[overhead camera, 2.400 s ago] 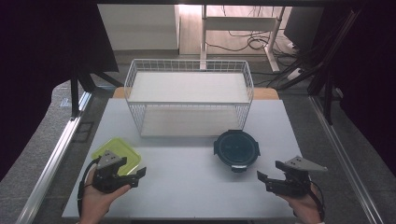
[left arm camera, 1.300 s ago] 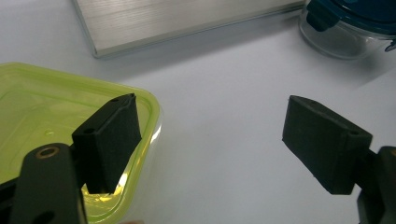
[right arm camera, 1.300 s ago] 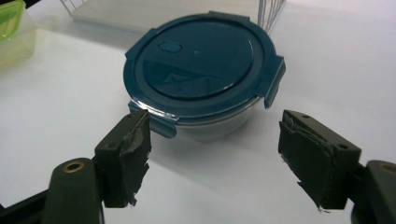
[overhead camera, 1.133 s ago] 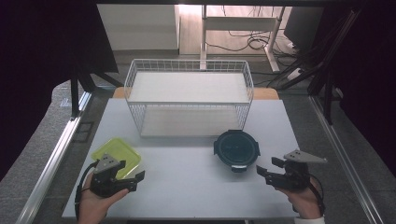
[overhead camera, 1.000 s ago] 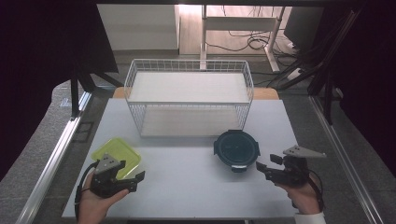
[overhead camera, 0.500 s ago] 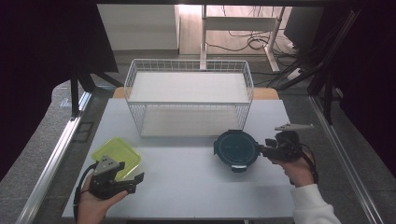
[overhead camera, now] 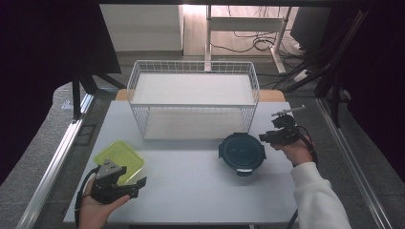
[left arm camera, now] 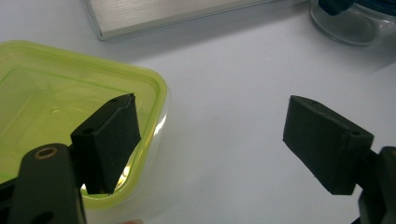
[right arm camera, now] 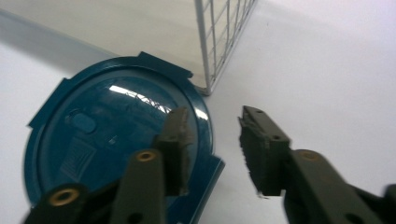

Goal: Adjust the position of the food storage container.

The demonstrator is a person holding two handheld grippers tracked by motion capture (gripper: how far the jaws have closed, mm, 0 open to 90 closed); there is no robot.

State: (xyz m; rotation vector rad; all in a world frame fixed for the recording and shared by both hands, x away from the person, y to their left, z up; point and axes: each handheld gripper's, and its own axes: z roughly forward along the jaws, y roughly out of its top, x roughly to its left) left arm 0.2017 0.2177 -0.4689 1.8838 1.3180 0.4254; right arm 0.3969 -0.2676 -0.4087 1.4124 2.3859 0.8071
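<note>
Two lidded containers, one wire basket and two claws are showing on the white desk (overhead camera: 191, 191). At the far left, the left claw (overhead camera: 136, 183) is resting low in the person's left hand (overhead camera: 93, 210), its jaws standing spread wide with nothing between them; in the left gripper view one black pad (left arm camera: 109, 140) is sitting in front of the edge of the square yellow-green container (overhead camera: 119, 157), while the other pad is hanging over bare desk. That container is lying near the desk's front left corner, just behind the left claw. Moving toward the middle, the single white wire basket (overhead camera: 193, 102) is standing at the back of the desk, open at the top, with a pale floor inside. To its front right, the round container with the dark blue lid (overhead camera: 242, 152) is sitting just beside the basket's near right corner; the basket's wire corner is rising close behind it in the right gripper view. At the right, the right claw (overhead camera: 263, 138) is being held in the person's right hand (overhead camera: 291, 150), white sleeve (overhead camera: 317, 200) trailing to the bottom edge, and is pointing at the lid's right rim. Its jaws have just been closing and are standing narrowly apart, one pad (right arm camera: 177, 144) over the lid's rim, the other over bare desk, pinching nothing. A moulded panel is showing on the blue lid, but its marks are too small to read.
</note>
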